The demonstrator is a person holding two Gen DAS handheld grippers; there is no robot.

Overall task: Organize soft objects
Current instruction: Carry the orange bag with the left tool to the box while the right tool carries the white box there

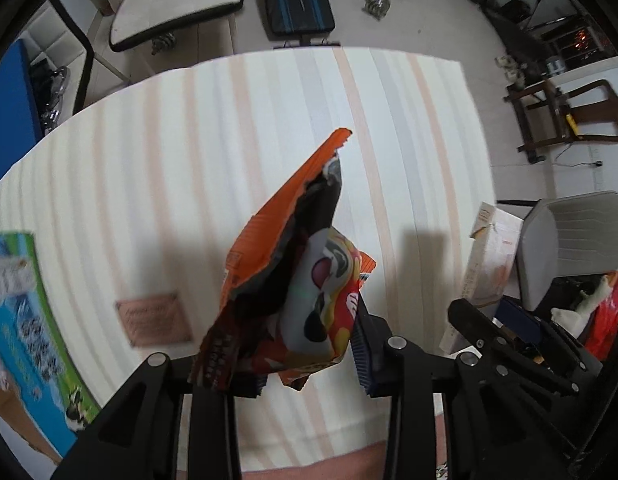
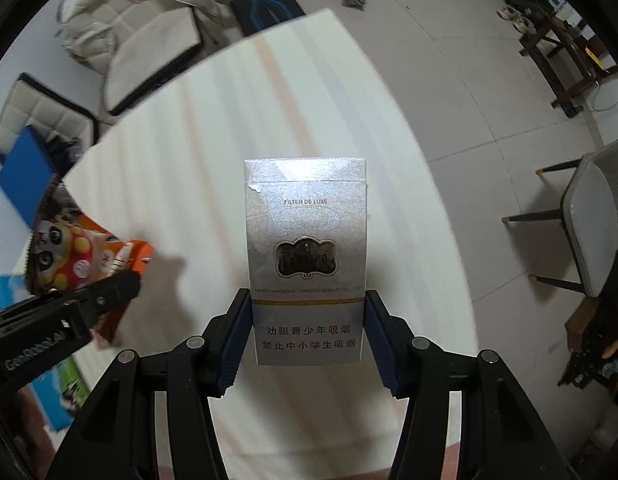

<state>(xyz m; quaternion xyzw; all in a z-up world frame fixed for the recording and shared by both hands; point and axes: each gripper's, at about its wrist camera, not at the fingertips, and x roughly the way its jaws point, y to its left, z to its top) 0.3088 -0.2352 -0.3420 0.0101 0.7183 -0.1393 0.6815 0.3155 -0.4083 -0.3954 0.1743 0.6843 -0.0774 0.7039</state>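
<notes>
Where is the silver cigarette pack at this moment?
In the right wrist view the silver cigarette pack stands upright at centre, clamped by its lower edges in the right tool, above the striped table.

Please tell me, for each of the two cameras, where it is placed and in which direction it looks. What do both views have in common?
Left wrist: sits on the left claw, looking forward and down along its fingers at the striped table; the claw grips an orange snack bag, and the right claw's tip shows at right.
Right wrist: sits on the right claw, facing the same table; it grips a silver cigarette pack, and the left claw shows at left.
Shared: table, snack bag, green-blue box.
</notes>
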